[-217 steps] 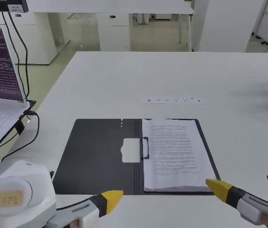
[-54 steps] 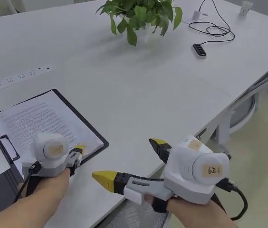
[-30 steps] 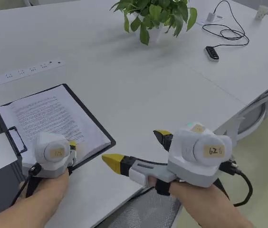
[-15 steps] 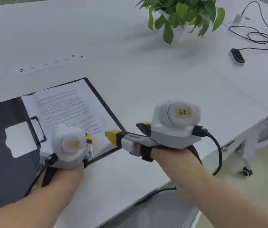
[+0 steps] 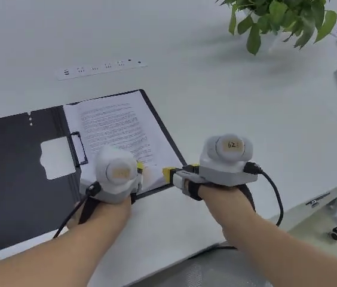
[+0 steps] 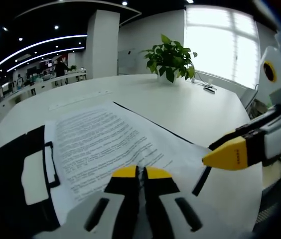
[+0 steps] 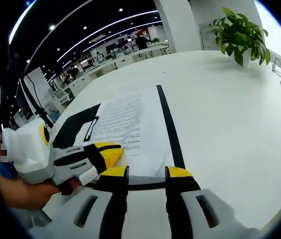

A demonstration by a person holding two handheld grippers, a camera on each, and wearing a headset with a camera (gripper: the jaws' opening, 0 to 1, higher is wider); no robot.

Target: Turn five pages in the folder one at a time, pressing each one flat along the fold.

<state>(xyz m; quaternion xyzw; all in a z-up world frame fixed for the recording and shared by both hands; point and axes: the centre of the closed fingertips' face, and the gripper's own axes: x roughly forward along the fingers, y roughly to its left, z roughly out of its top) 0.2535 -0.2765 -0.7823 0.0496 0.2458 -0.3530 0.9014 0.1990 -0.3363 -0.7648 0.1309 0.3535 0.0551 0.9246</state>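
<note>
White page [image 6: 105,139] under left gripper's [image 6: 141,172] closed jaws; right gripper's [image 7: 148,172] spread at folder [image 7: 166,119] edge

Right gripper [image 5: 169,174]: sticker [image 5: 233,144] on round housing reads "62", further digit unclear. Left gripper [image 5: 139,170] label [image 5: 119,173] blurred. Page [image 5: 118,128] print too small to read.

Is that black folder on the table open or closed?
Open. The folder lies spread flat: its bare black half on the left, printed pages exposed on the right.
</note>
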